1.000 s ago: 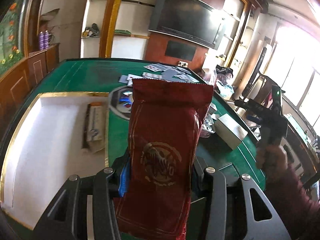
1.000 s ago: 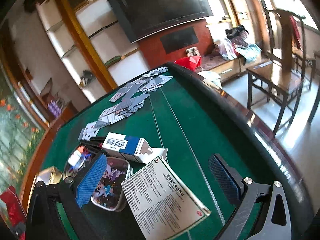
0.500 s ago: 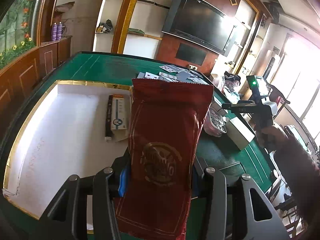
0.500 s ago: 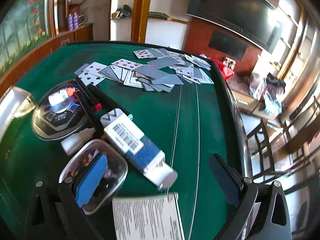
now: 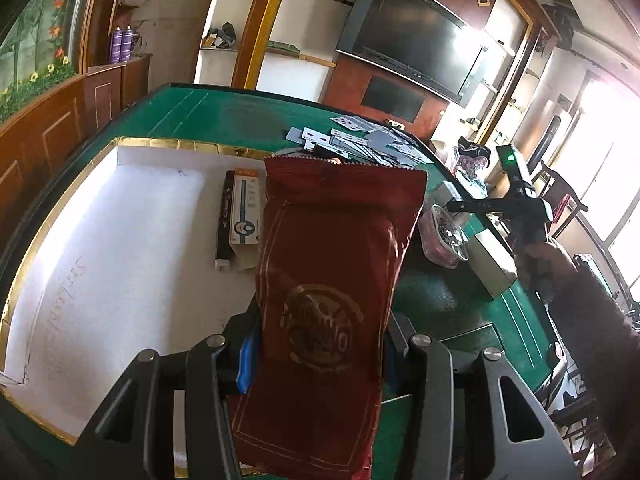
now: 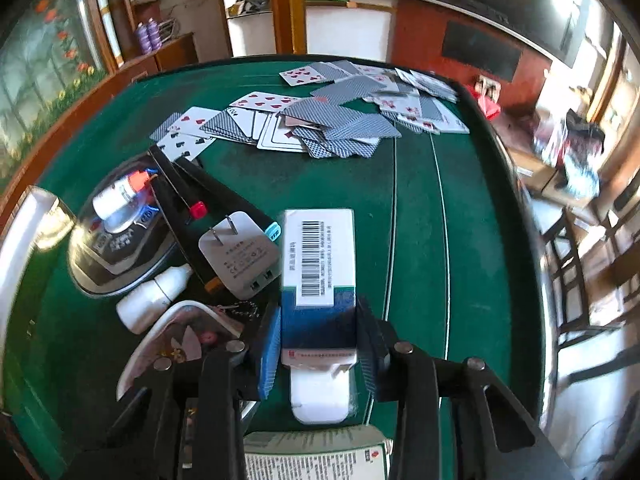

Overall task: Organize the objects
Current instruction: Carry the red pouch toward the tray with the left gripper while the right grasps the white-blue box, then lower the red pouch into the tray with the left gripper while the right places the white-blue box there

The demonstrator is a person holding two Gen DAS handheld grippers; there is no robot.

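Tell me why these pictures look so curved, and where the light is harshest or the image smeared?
Both views are fisheye, so the green table bows outward. In the left wrist view the window blows out white and the white tray glares. In the right wrist view the chairs at the right edge smear with blur.

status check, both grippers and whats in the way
Left gripper clamps red packet over white tray. Right gripper closing around blue-white box. Charger, coin purse crowd it.
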